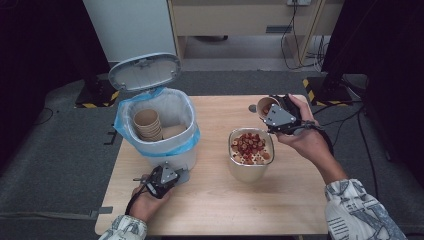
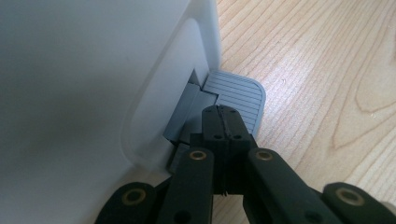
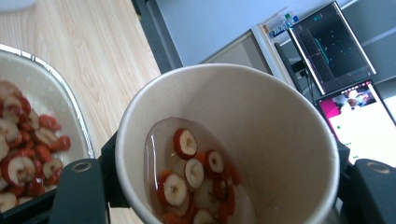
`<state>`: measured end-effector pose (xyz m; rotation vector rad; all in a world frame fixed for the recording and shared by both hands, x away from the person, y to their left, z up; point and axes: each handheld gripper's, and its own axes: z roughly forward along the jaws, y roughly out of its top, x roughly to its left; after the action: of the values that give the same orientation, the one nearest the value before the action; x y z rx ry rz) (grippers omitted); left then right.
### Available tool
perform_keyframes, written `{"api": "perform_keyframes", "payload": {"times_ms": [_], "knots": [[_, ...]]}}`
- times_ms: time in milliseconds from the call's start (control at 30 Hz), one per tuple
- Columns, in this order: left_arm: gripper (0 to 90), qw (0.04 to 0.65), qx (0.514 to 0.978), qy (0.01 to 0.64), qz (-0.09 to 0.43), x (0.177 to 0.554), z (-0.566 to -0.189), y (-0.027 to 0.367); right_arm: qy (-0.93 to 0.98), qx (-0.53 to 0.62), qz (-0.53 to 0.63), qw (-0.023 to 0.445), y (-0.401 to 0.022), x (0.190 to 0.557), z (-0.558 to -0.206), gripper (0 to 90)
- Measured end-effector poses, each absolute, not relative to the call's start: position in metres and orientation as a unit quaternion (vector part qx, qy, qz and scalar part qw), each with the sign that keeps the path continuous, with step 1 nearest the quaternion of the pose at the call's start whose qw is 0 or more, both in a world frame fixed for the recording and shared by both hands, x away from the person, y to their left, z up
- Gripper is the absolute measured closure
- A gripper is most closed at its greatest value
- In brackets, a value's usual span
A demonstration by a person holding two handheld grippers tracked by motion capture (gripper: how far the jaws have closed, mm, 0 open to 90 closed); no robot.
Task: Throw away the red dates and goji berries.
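High view: one bin (image 1: pixel 186 127) at 10 o'clock, one bowl (image 1: pixel 246 169) centred. One cup (image 1: pixel 264 105) is clasped, tilted, by the right gripper (image 1: pixel 276 117); the left gripper (image 1: pixel 169 176), jaws clenched, is pressed onto the pedal (image 2: pixel 238 95).

- The table (image 1: pixel 215 200) is pale wood with a wavy grain.
- The white bin (image 1: pixel 167 155) on the left has a light blue liner (image 1: pixel 125 117), a grey lid (image 1: pixel 145 71) and a ribbed grey pedal (image 2: pixel 236 93).
- Tan paper cups (image 1: pixel 147 124) are stacked inside the bin.
- Red-and-cream fruit slices (image 1: pixel 250 145) lie in the silver container (image 1: pixel 247 170).
- The right gripper (image 1: pixel 270 114) is black; its cup (image 3: pixel 261 116) is beige.
- Both sleeves (image 1: pixel 357 210) are white with a grey print.
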<state>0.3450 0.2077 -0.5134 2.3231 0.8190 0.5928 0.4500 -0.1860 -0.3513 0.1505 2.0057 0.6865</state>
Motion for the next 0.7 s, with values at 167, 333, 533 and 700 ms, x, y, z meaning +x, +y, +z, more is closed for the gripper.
{"api": "perform_keyframes", "payload": {"times_ms": [167,333,533,700], "knots": [[89.7,0.299,0.875,0.309,0.223,0.345,-0.5134,0.2077,0.83,0.037,0.251,0.497,-0.1843,0.4477,-0.3549,29.8],[89.7,0.3,0.875,0.309,0.223,0.345,-0.5134,0.2077,0.831,0.028,0.241,0.5,-0.1829,0.4466,-0.3568,29.8],[89.7,0.301,0.874,0.309,0.224,0.3449,-0.5136,0.2073,0.83,0.025,0.238,0.505,-0.183,0.4443,-0.3549,29.8],[89.7,0.301,0.874,0.31,0.223,0.3449,-0.5135,0.2075,0.828,0.023,0.237,0.508,-0.1849,0.4439,-0.3526,29.8]]}}
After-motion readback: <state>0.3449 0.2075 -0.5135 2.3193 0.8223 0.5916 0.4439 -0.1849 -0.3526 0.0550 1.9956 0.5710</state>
